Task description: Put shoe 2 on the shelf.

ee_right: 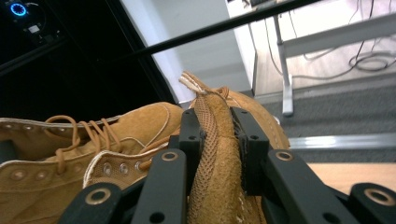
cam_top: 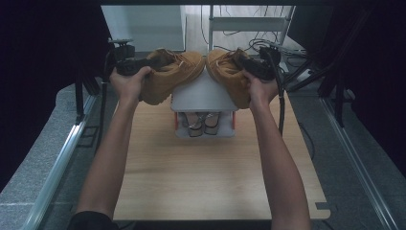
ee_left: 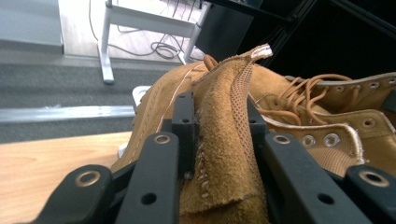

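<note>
High view shows each claw clamped on a tan boot's collar, left claw (cam_top: 136, 64) holding left boot (cam_top: 172, 74), right claw (cam_top: 249, 64) holding right boot (cam_top: 227, 74), over the grey rack (cam_top: 203, 96) at upper centre; thin suede grips may slip, dropping boots.

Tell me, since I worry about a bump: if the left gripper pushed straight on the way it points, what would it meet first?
Probably the other boot, just beyond the boot the left gripper clamps; depth is unclear.

The rack's upper shelf (cam_top: 203, 93) hides most of the sandals (cam_top: 202, 122).
</note>
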Tool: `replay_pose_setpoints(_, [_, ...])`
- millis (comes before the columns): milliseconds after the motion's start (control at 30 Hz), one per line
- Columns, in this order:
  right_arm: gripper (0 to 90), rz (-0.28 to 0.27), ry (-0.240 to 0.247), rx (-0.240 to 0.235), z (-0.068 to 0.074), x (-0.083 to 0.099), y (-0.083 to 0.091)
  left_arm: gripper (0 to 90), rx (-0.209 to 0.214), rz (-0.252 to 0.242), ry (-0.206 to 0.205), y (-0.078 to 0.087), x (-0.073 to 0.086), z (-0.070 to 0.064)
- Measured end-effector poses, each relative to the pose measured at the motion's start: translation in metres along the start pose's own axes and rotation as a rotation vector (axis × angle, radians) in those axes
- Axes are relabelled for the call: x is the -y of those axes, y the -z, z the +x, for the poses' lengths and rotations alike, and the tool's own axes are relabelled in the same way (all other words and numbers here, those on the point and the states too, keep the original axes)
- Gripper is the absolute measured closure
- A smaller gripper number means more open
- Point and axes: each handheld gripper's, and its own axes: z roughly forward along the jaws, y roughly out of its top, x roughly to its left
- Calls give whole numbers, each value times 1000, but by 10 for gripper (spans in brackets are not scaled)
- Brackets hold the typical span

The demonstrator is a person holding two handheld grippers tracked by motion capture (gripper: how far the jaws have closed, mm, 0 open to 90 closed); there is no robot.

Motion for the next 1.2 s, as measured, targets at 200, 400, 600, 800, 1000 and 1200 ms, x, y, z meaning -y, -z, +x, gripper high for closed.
replay_pose_setpoints(200, [743,34,-23,-8,-14,5,-7,723,14,16,0,-6,7,8])
replay_pose_setpoints(400, [690,47,5,-8,-21,2,-8,686,16,35,-47,-7,6,10])
replay_pose_setpoints(600, [664,64,45,0,-27,-1,-9,637,10,88,-61,-11,0,14])
replay_pose_setpoints(800, [657,72,54,0,-33,-1,-9,633,30,83,-34,-12,2,19])
replay_pose_setpoints(1000, [659,76,75,0,-30,-2,-9,634,31,80,-42,-16,3,12])
replay_pose_setpoints(1200, [619,94,107,-7,-33,-3,-8,595,35,64,-39,-16,5,15])
